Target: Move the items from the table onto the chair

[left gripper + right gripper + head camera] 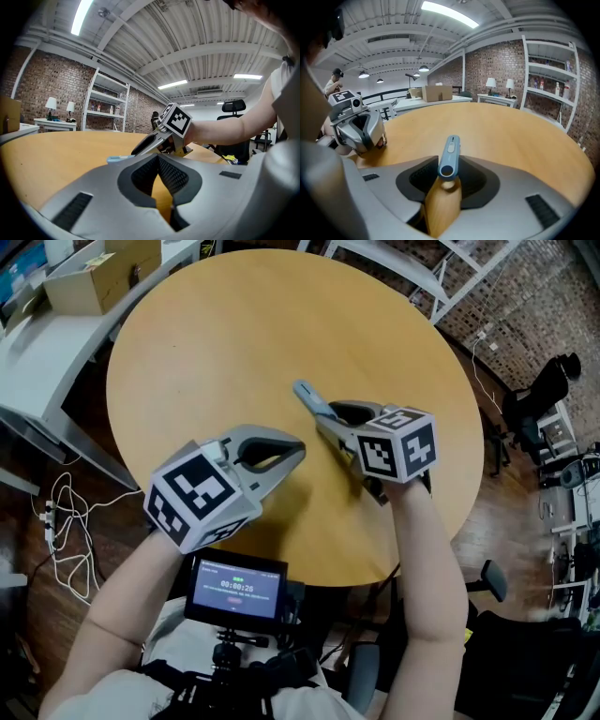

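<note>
table (pixel 234 324): round, wood top.
tool (pixel 307 397): slim, blue-grey, near the middle of the table. it sits level and low at the top; cannot tell if it is lifted clear.
right gripper (pixel 326 418): jaws clamped on the tool's near end, pads (pixel 419 177) against its sides. the rest of the tool sticks out past the tips, away from the person.
left gripper (pixel 298 452): jaws together, nothing between them. tips point toward the right gripper, near it, apart from the tool.
chair (pixel 542 390): black, on the floor well to the right of the table.
box (pixel 98 277): cardboard, on a white desk past the table's left edge.
</note>
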Motion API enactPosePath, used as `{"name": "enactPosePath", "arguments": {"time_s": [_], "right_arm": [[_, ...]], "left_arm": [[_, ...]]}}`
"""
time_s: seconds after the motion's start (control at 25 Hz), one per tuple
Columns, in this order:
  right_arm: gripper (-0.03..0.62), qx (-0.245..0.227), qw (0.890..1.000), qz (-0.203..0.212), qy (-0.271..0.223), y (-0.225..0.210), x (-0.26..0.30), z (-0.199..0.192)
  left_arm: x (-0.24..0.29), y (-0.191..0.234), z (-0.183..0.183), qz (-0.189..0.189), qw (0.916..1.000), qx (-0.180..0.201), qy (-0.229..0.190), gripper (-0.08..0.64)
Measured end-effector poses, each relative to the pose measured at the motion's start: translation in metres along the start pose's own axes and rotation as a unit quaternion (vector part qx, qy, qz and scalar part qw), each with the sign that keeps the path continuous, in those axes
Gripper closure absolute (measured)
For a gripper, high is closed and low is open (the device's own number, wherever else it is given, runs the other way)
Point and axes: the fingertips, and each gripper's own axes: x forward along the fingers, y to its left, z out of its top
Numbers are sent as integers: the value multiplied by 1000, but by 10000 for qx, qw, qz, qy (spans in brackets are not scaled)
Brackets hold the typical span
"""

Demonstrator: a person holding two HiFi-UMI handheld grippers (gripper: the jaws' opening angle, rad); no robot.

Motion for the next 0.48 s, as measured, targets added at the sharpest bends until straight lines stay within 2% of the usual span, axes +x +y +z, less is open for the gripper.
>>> {"name": "enactPosePath", "arguments": {"time_s": [0.24, 0.4, 0.48], "right_arm": [[460, -227, 9958, -47, -884, 8, -38, 23], [463, -218, 9931, -42, -1152, 12, -56, 22], [465, -376, 9920, -81, -1202, 15, -62, 19]], "left_arm": [[0, 6, -5, -1, 9999, 78, -107, 554], [-1, 7, -5, 33, 9999, 31, -93, 554], [-1, 7, -4, 49, 9999, 11, -90, 554]]}}
